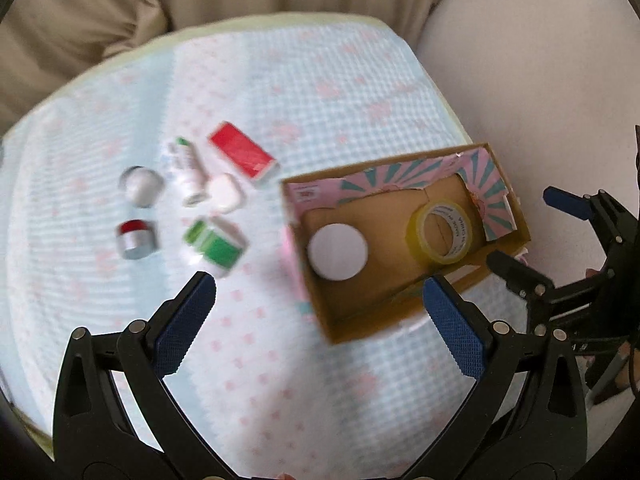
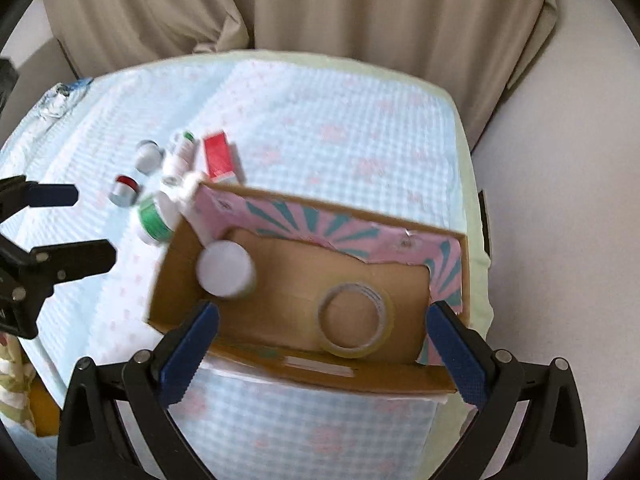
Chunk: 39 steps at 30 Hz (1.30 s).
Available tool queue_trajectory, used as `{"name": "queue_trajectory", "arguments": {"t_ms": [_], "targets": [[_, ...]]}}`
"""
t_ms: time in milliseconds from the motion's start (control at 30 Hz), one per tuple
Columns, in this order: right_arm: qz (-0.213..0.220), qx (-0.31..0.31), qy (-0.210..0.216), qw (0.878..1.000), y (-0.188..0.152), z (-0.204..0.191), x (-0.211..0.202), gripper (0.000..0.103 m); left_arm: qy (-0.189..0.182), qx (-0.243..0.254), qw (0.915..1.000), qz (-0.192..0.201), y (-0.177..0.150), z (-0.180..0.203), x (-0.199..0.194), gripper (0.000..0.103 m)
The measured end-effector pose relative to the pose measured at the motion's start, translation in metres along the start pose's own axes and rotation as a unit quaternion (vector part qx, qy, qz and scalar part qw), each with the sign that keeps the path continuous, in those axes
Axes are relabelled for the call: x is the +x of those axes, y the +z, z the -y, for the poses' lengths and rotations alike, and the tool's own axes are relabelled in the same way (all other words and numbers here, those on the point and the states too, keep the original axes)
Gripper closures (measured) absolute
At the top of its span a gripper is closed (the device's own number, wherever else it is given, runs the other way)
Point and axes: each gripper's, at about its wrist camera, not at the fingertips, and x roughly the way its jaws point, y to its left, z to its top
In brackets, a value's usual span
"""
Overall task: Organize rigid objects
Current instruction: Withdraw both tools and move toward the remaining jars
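Note:
An open cardboard box with pink and teal lining stands on the table. Inside lie a white round lid and a yellow tape roll. Left of the box lie a red box, a green and white box, a white tube, a white case, a white jar and a red-topped jar. My left gripper is open and empty above the cloth. My right gripper is open and empty over the box's near wall.
The table carries a blue checked cloth with pink marks. Beige curtains hang behind it. A white wall or floor area lies to the right. The right gripper shows at the right of the left wrist view.

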Motion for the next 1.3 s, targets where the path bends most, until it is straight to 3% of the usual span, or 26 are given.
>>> {"name": "queue_trajectory", "arguments": {"t_ms": [133, 367, 533, 667, 1000, 1300], "targets": [[0.031, 0.008, 0.014, 0.999, 0.006, -0.033, -0.035, 0.000, 0.020, -0.009, 0.9994, 0.028, -0.010, -0.031, -0.042, 0.000], [0.060, 0.088, 0.048, 0.993, 0.012, -0.103, -0.083, 0.000, 0.060, -0.017, 0.9946, 0.083, -0.033, -0.112, -0.112, 0.000], [0.059, 0.146, 0.033, 0.987, 0.019, -0.153, -0.093, 0.000, 0.052, -0.012, 0.9948, 0.086, -0.039, -0.169, -0.134, 0.000], [0.057, 0.206, 0.030, 0.977, 0.026, -0.186, -0.093, 0.000, 0.059, 0.027, 0.9935, 0.093, -0.037, -0.212, -0.145, 0.000], [0.048, 0.313, 0.011, 0.948, 0.048, -0.238, -0.072, 0.000, 0.025, 0.080, 0.9941, 0.070, -0.003, -0.274, -0.117, 0.000], [0.005, 0.396, 0.027, 0.918, 0.056, -0.243, -0.003, 0.000, 0.004, 0.102, 0.9947, 0.017, 0.044, -0.293, -0.030, 0.000]]}}
